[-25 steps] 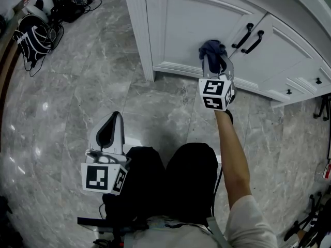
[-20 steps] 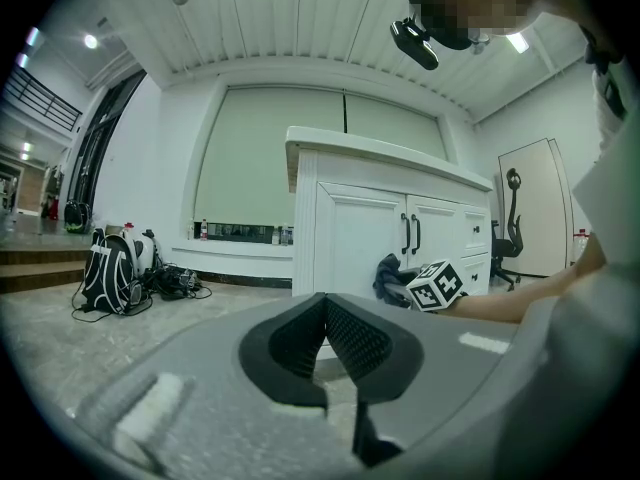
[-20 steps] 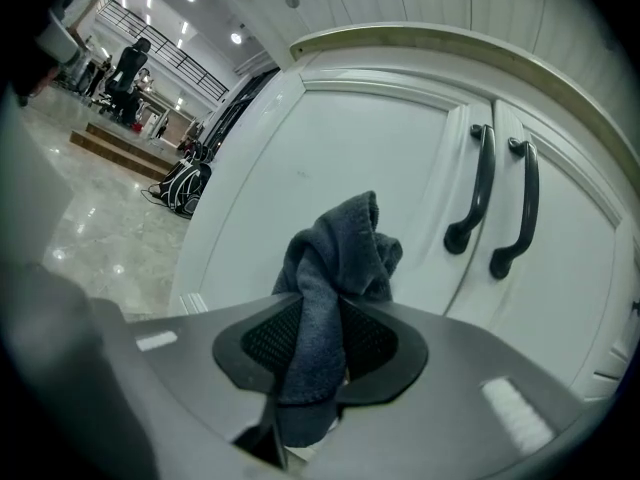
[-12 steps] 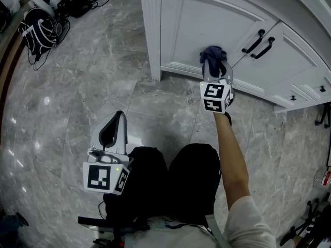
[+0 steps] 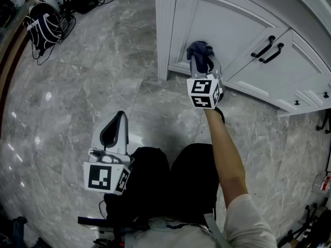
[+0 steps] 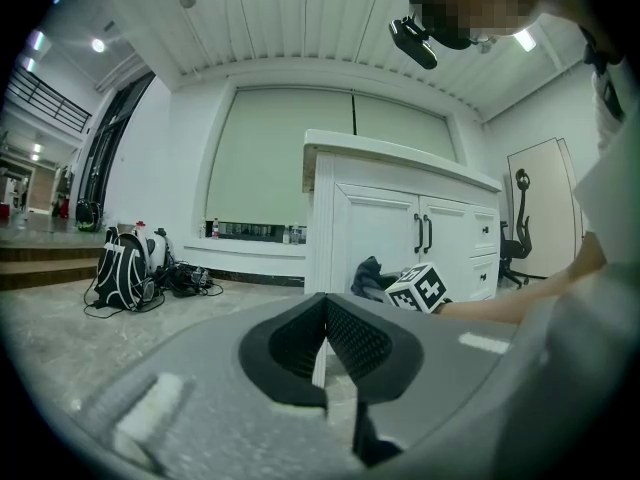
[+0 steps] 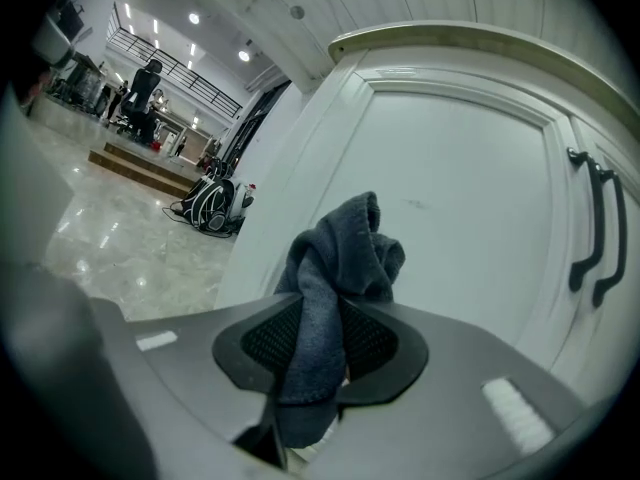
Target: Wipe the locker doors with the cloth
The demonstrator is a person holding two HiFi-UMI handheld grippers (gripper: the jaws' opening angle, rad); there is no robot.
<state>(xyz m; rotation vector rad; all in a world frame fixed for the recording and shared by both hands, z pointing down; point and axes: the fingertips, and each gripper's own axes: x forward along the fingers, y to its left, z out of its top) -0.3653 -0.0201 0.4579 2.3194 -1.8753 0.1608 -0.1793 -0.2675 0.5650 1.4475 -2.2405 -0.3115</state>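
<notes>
A dark blue-grey cloth [image 5: 199, 51] is bunched between the jaws of my right gripper [image 5: 203, 62], which is shut on it. The cloth [image 7: 335, 268] rests against the lower part of the white locker door [image 5: 220, 22], left of the two black handles [image 5: 262, 46]. In the right gripper view the door panel [image 7: 460, 188] fills the frame just behind the cloth. My left gripper [image 5: 118, 115] hangs low over the floor by the person's knees, well away from the doors. Its pads [image 6: 352, 330] meet at the tips with nothing between them.
The floor is grey marble tile [image 5: 93, 87]. A backpack [image 5: 45, 22] and cables lie at the far left. Small drawers [image 5: 310, 94] sit right of the doors. The person's black-clad legs [image 5: 170, 185] are below. An office chair [image 6: 515, 238] stands beyond the locker.
My right gripper has slid the cloth leftward along the door, further from the black handles. The left gripper has stayed where it was.
</notes>
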